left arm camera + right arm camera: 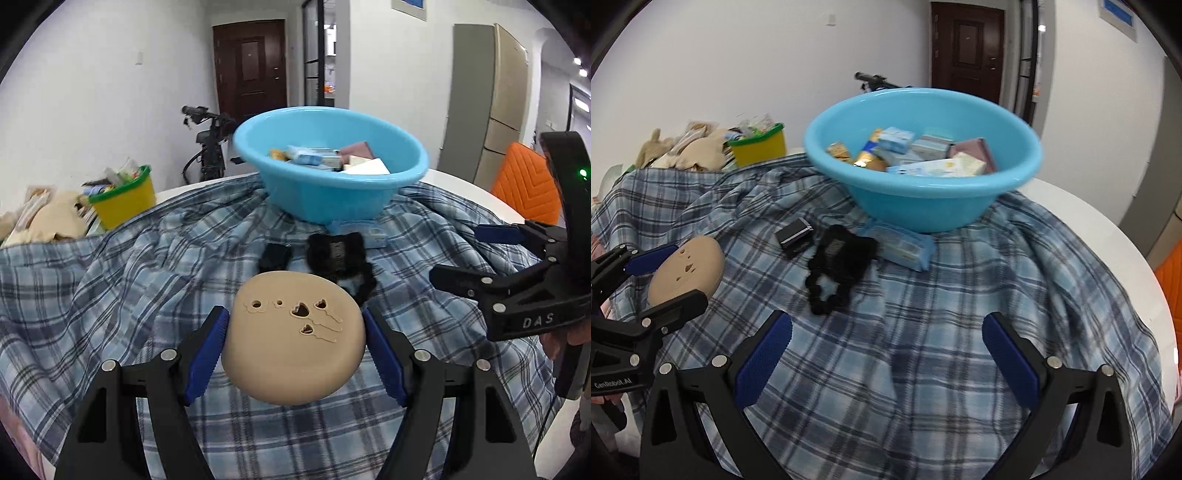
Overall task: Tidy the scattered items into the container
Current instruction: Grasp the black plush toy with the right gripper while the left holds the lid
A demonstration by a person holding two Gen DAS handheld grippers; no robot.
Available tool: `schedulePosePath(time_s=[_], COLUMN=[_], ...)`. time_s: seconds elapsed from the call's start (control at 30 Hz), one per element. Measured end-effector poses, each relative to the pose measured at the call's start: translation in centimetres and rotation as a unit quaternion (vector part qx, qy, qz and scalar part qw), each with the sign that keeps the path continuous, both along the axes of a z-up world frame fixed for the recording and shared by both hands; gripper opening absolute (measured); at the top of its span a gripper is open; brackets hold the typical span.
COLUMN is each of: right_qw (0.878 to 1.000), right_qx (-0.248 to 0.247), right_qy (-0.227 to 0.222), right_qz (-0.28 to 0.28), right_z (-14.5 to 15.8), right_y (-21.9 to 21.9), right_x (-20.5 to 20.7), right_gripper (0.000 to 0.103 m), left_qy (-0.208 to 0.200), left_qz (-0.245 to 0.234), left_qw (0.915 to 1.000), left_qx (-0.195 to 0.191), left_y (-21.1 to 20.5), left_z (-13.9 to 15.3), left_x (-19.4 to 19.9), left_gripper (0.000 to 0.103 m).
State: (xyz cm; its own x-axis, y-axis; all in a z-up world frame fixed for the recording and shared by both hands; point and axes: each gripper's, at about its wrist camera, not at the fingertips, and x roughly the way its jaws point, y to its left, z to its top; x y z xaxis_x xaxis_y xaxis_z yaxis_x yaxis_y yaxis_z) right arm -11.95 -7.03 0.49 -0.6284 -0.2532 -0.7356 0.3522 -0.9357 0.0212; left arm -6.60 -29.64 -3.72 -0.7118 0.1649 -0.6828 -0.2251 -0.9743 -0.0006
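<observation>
Closest to me, my left hand-held gripper [295,350] is clamped on a tan round disc [295,336], its blue pads [207,354] pressed against the disc's two sides, and the disc rides clear above the plaid cloth [110,295]. The disc's top face shows several small cut-out holes. My right hand-held gripper [886,354] stands wide with nothing between its pads, hovering over bare plaid cloth. I take the blue basin [923,206] as my landmark. On the near side of the basin, well short of it, a black scrunchie-like fabric bundle [838,269] lies on the cloth. Just left of that bundle, also in front of the basin, sits a small black box [796,236]. A light blue soft packet [901,247] lies right at the basin's near foot, touching or almost touching its wall; I cannot tell which. Inside the basin I see a heap of small boxes and packets [916,155], pale blue, cream and one mauve. The basin stands on the cloth, which covers a round white counter [1126,258]. Left of the basin and farther back is a yellow tub with a green rim [761,147], stuffed with packets. Behind the basin a dark wooden door [967,51] is set in the white wall.
</observation>
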Motion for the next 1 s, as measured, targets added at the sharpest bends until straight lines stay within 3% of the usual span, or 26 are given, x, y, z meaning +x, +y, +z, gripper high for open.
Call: schedulePosePath(time_s=[0.33,0.5,0.77,0.8,0.87,0.93,1.0], right_qw=[0.998,0.999,0.998,0.998,0.998,0.997,0.997], right_qx=[0.031,0.024,0.028,0.019,0.019,0.046,0.034], right_qy=[-0.034,-0.047,-0.053,-0.06,-0.063,-0.063,-0.064], right_qz=[0.053,0.009,-0.012,-0.008,-0.006,-0.006,0.007], right_z=[-2.6,-4.9,-6.5,-6.7,-6.8,-7.1,-6.8], right_y=[-7.4,-9.1,-9.0,-8.8,-8.8,-8.7,-8.3], right_x=[-3.7,-6.7,-8.0,-8.1,-8.2,-8.1,-7.7], right_gripper=[0.103,0.103,0.103,0.1,0.08,0.045,0.041], left_qy=[-0.017,-0.017,-0.023,-0.023,-0.026,-0.028,-0.029], left_qz=[0.034,0.041,0.046,0.048,0.049,0.052,0.052], left_qw=[0.9987,0.9982,0.998,0.998,0.9978,0.9976,0.9976], left_qx=[0.033,0.042,0.035,0.034,0.036,0.035,0.034], left_y=[-4.1,-5.2,-5.4,-5.4,-5.3,-5.2,-5.1], left_z=[-1.1,-1.2,-2.0,-2.1,-2.3,-2.5,-2.6], left_x=[0.0,0.3,0.1,0.0,-0.3,-0.5,-0.7], left_gripper=[0.076,0.076,0.077,0.077,0.077,0.077,0.077])
